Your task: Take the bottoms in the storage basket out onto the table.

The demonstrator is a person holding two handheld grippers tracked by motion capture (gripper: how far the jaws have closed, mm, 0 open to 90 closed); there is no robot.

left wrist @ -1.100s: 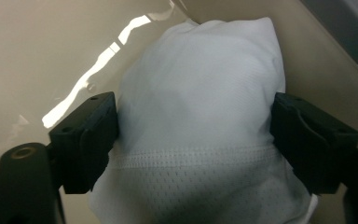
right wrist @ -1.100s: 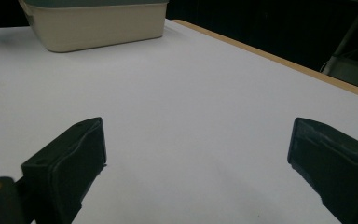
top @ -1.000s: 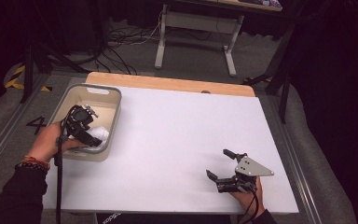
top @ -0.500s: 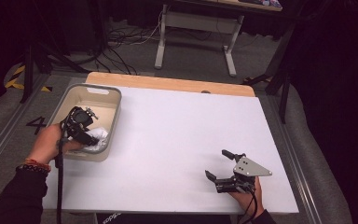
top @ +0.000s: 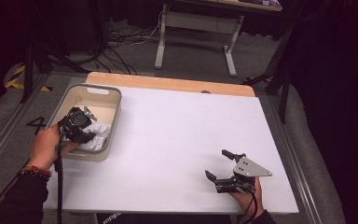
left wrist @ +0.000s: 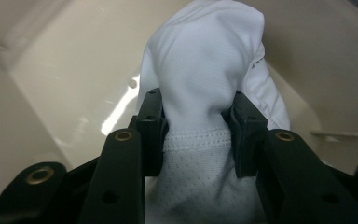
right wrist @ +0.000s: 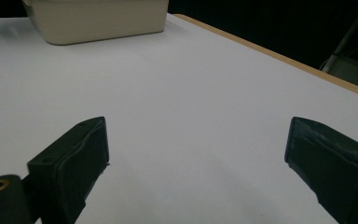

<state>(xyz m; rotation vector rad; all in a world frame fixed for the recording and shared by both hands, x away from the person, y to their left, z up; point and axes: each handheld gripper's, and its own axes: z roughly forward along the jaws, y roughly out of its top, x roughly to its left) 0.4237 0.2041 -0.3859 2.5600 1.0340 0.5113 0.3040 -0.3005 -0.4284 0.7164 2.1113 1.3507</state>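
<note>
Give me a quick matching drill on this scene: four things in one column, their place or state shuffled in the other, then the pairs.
Things
1. cloth
2. bin
3. left gripper
4. right gripper

Place or state
A. jaws apart over bare tabletop
B. beige, at the table's left edge
C. white, bunched up inside the bin
D. jaws pinching fabric, having just been closing

Pairs: 1-C, 2-B, 3-D, 4-A
</note>
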